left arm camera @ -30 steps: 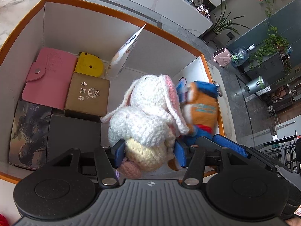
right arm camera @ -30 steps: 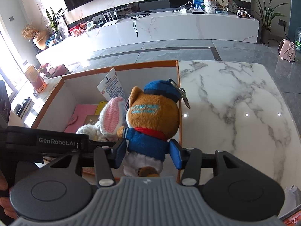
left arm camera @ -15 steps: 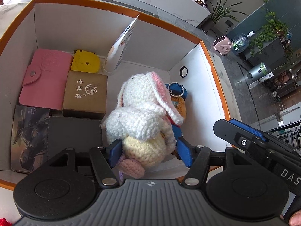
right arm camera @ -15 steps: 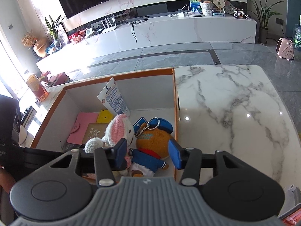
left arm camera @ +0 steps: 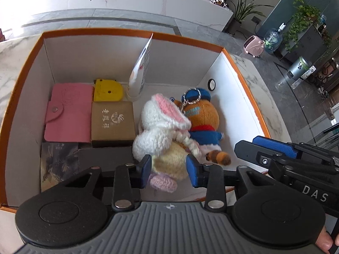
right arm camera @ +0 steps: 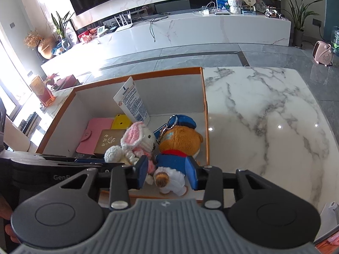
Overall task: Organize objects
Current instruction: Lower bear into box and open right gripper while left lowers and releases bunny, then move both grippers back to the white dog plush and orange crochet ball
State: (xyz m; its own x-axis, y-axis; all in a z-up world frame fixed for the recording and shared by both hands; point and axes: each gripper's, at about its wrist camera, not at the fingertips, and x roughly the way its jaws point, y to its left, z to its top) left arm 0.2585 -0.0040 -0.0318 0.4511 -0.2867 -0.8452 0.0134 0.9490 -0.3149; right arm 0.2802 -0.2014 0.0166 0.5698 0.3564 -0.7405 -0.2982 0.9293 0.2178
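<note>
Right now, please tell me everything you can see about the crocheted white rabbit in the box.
The crocheted rabbit is a soft yarn toy: white head and arms, pink-lined ears, pale yellow body, pink feet. It lies on the floor of the orange-rimmed white box, head toward the far wall. Its right side leans against the orange plush bear in blue clothes; a brown cardboard box sits close on its left. The left gripper is closing around its yellow body, though contact is unclear.
</note>
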